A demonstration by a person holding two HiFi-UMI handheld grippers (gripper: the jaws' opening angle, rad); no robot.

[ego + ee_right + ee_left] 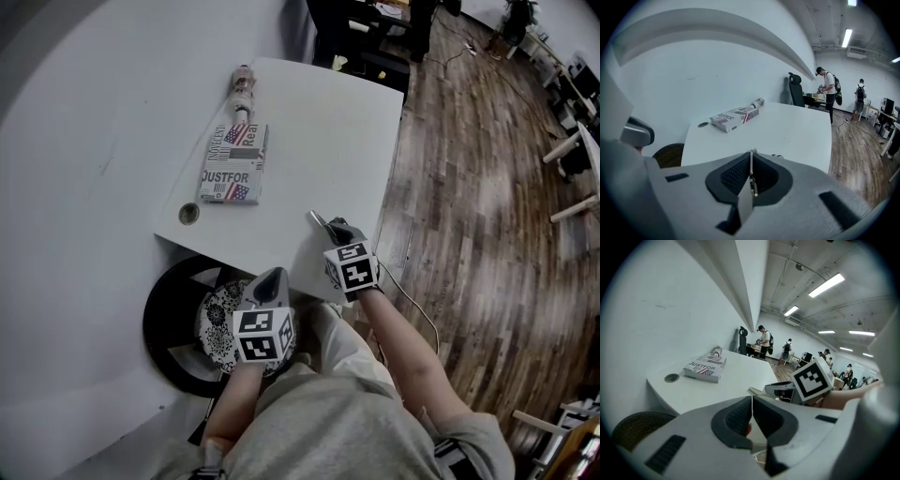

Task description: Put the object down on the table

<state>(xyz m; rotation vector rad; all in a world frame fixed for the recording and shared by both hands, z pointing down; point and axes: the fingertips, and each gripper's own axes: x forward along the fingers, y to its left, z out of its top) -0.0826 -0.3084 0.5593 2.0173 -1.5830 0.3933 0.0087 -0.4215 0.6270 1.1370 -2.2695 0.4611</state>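
Note:
A thin flat metal piece [318, 220] sticks out ahead of my right gripper [335, 229], just over the near edge of the white table [319, 141]. In the right gripper view the gripper [751, 171] is shut on it, and the piece [751, 180] shows edge-on between the pads. From the left gripper view, its tip [757, 391] pokes out of the right gripper [780, 390]. My left gripper [272, 281] hangs below the table's near-left edge, over a chair. Its jaws [752, 416] are shut with nothing held.
A printed box [232, 164] lies at the table's left side, with a bottle [244, 89] lying beyond it and a round grommet [188, 214] nearer. A black chair [164, 323] with a patterned cushion [217, 323] stands under the left gripper. Wood floor [487, 187] runs right; people stand far off [828, 86].

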